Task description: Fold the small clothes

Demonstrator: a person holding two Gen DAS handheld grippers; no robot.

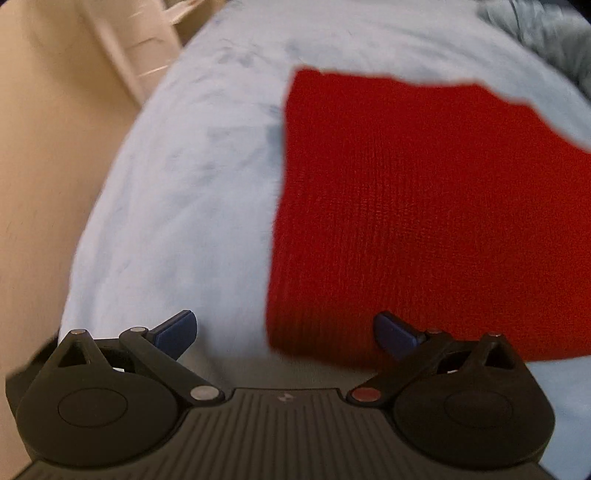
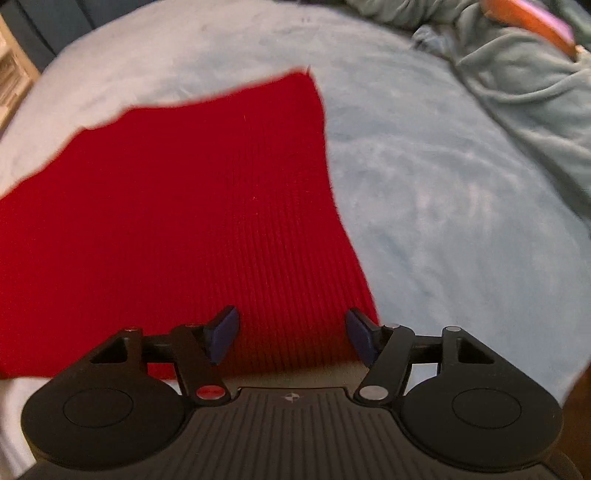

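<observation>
A red knitted garment (image 1: 424, 221) lies flat on a pale blue fleecy cover (image 1: 177, 192), its ribbed weave running lengthwise and its far edge stepped, one corner reaching further than the rest. In the left wrist view it fills the right half of the scene; in the right wrist view it fills the left half. The left gripper (image 1: 284, 334) hangs over the garment's near left corner with its blue pads spread wide; nothing is pinched between them, and the right pad stands over the red cloth while the left stands over the bare cover. The right gripper (image 2: 291, 336) hangs over the near right edge, its pads apart to a lesser width, red knit showing in the gap but not clamped. Beyond the cover, to the right, a crumpled grey-green blanket (image 2: 524, 74) is heaped, with an orange item (image 2: 532, 22) on it, too blurred to identify. No containers are visible. A beige floor (image 1: 37, 166) lies left of the cover.
</observation>
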